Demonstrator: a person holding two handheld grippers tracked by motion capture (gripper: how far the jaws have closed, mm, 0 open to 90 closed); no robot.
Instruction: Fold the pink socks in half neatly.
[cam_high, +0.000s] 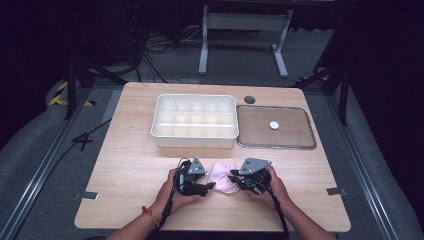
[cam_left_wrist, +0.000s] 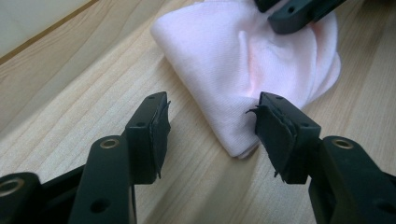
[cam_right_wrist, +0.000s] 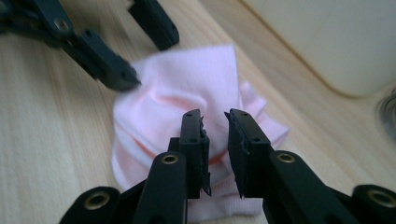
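Both grippers (left gripper wide, right gripper narrowly parted) flank the pink cloth, gripping nothing.

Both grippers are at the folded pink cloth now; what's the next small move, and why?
Probably close the left gripper on the folded pink cloth. Its fingers stand apart with only the cloth's near corner between them, one finger just brushing the fabric. The right gripper sits over the opposite side, fingers nearly together with a narrow gap, not clearly pinching.
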